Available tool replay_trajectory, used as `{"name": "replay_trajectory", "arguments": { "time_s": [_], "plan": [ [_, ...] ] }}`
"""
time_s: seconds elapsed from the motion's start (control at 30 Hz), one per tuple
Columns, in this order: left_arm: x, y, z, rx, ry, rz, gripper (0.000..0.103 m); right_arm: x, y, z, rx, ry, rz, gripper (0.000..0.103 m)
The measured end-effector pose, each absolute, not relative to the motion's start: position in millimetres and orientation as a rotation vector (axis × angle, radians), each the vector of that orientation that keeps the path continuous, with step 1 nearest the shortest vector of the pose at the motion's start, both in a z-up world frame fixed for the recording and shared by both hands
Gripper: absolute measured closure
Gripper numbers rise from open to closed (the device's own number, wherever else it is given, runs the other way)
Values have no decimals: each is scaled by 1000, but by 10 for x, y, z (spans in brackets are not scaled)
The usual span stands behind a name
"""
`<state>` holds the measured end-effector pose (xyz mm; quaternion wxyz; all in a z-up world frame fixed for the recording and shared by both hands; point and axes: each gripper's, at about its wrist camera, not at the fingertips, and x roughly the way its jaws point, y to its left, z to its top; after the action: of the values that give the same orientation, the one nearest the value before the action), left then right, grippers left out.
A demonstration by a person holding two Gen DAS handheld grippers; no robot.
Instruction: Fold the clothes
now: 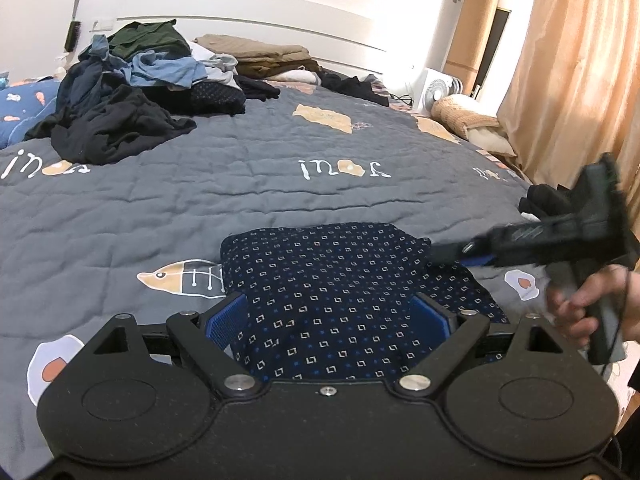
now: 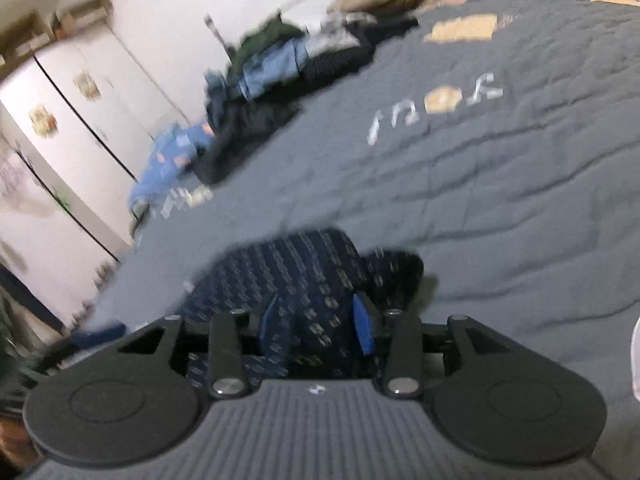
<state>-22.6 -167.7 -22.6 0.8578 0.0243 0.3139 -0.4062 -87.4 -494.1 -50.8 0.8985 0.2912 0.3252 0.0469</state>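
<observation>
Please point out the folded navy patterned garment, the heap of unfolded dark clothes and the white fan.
Folded navy patterned garment [image 1: 320, 264]: left wrist view, middle of its top surface.
Heap of unfolded dark clothes [image 1: 120, 120]: left wrist view, black cloth in front.
White fan [image 1: 436, 94]: left wrist view, round grille.

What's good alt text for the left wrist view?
A folded navy patterned garment lies on a grey quilted bedspread, between the wide-open left tongs. At the right edge a hand holds the right tongs over the garment's far corner; a pile of unfolded clothes sits by the white headboard.
</observation>
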Motion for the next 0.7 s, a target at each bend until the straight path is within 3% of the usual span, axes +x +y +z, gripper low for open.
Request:
{"name": "replay_trajectory", "arguments": {
  "time_s": [0.3,0.6,0.63,0.7],
  "plan": [
    [-291,-1695,-189,56,652,-872,15,-1341,-4758,-386,634,714,162,62],
    [-423,-1624,-123,50,636,-877,14,-1437,-4584,-643,668,804,100,61],
    [-431,-1616,-120,51,635,-876,14,-1449,-4563,-654,672,799,100,63],
    [-446,-1600,-113,54,633,-872,14,-1500,-4518,-608,667,762,111,77]
  ]
}}
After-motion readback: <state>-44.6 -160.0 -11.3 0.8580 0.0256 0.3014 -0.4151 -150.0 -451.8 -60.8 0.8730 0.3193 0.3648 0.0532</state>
